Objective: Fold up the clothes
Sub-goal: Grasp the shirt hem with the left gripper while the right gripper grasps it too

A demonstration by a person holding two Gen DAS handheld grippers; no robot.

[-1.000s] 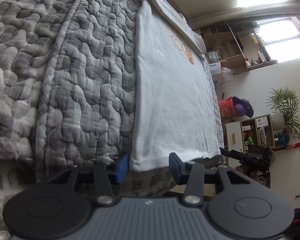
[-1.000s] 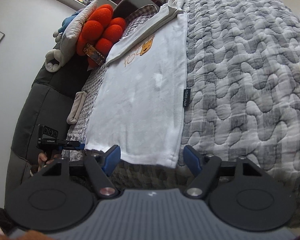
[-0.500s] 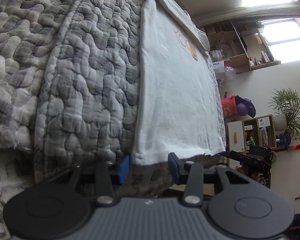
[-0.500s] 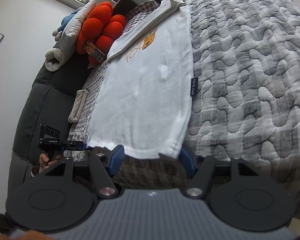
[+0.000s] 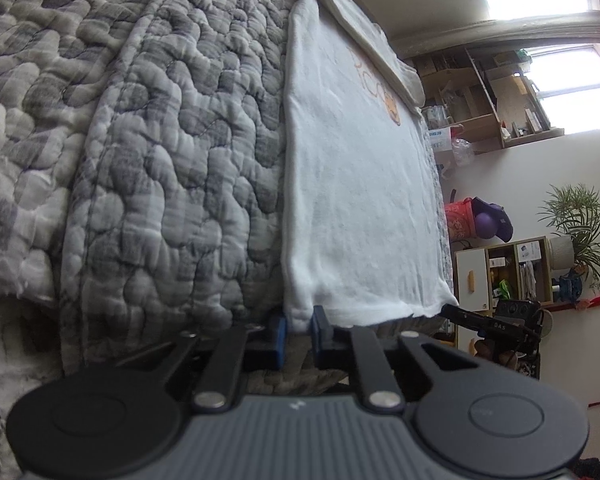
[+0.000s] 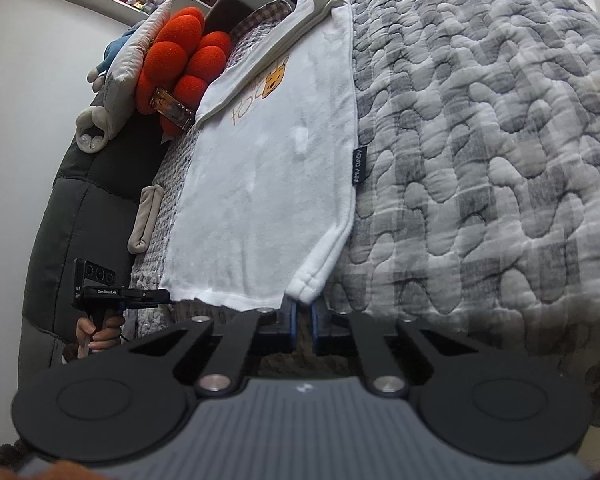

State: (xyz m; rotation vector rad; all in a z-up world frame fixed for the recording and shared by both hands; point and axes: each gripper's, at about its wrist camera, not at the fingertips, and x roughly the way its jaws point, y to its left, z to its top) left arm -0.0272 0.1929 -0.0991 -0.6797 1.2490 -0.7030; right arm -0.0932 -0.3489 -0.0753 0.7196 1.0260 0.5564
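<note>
While both grippers sat at the near hem of the white shirt (image 5: 360, 200), I judged the step in hand was to take its two bottom corners for a fold toward the collar.

On the left, the left gripper (image 5: 299, 326) was closing its blue pads on the hem corner, which stood pinched between them. On the right, the right gripper (image 6: 303, 316) was closed, nearly to nothing, on the other corner, where the hem looked rolled and thick.

To do it well, I thought both corners should rise together and evenly, so the cloth would not twist.

The shirt lay flat along the edge of the grey quilted bed cover (image 6: 480, 160). It had an orange print (image 6: 274, 80) near the far end, and a small black label (image 6: 358, 166) on its side seam.
</note>
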